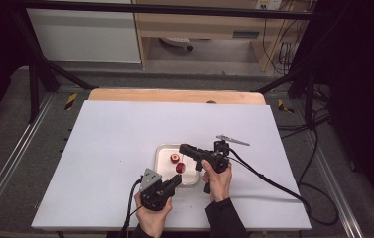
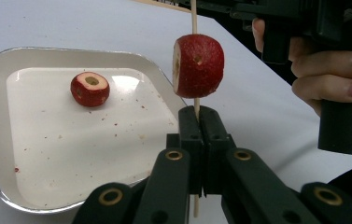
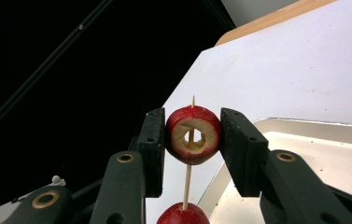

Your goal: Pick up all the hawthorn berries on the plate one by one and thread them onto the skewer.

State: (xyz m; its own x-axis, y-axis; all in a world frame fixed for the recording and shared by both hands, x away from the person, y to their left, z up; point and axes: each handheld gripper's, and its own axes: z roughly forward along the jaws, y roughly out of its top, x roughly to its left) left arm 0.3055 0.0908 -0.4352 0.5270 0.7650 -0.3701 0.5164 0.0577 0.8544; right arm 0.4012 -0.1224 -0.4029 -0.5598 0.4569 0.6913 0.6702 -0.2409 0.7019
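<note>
two red fruits on one skewer, a third in the tray

seen from above: a broad white tabletop [image 1: 125, 148] with a light wooden strip along its far edge. near its middle, a shallow white tray with rounded corners and a metallic rim [image 1: 162, 149], speckled with red crumbs. resting on the tray floor, a cored red fruit piece [image 2: 89, 88], hollow end turned up, well apart from the tongs.

at the tray's near edge, the left tongs [image 2: 197, 140], pressed fully together on the lower part of a thin wooden skewer [image 2: 194, 16], held upright. threaded on that skewer just above the jaws, a red cored fruit [image 2: 198, 66], pale cut face turned toward the tray.

coming in over the tray's right side, the right tongs [image 3: 192, 140], partly closed, clamped on a second cored red fruit [image 3: 193, 134], one pad touching each side. through the hollow core of that fruit, the same skewer, pointed tip poking out above. below it on the stick, the rounded top of the other fruit.
</note>
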